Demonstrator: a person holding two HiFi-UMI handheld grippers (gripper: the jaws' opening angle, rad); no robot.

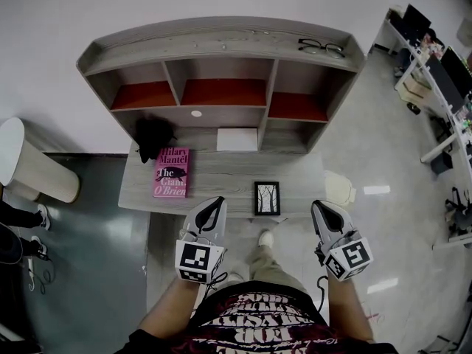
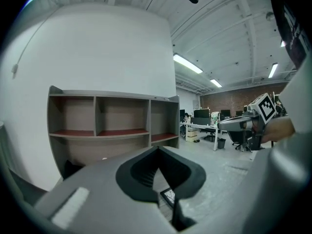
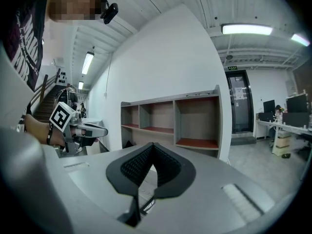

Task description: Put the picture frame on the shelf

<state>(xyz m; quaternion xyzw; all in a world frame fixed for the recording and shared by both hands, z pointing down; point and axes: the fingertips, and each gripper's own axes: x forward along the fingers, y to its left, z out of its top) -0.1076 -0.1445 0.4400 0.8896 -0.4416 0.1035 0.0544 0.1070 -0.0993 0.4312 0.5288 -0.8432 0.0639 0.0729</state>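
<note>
Head view: picture frame (image 1: 266,198), black border with a bare-tree print, sits on the desk (image 1: 221,175) close to its front edge, not on the shelf (image 1: 221,39). Can't tell if it's lying flat or propped up.

Left gripper (image 1: 219,200) and right gripper (image 1: 317,206) hang at the desk's front edge, one on each side of the frame. Left is just beside it, right a bit further off. Neither touches it.

Left gripper view: jaws clenched, tips meeting, nothing gripped. A corner of the frame shows through the gap behind the tips. The right gripper shows off to the right of this view.

Right gripper view: jaws likewise clenched tip to tip, nothing held.

Shelf stands at the back of the desk against the white wall. Upper row has three compartments with red-brown floors, all bare. The lower bay is open to the desk.

Other stuff on the desk:
- pink book (image 1: 172,172) lies flat on the left half, cover up
- black object (image 1: 153,135) is behind the book, at the mouth of the lower bay; can't make out what it is
- white flat item (image 1: 237,139) is in the lower bay, middle
- glasses (image 1: 321,47) are on the shelf's top board, right end

A white cylindrical bin (image 1: 29,161) stands on the floor left of the desk.
</note>
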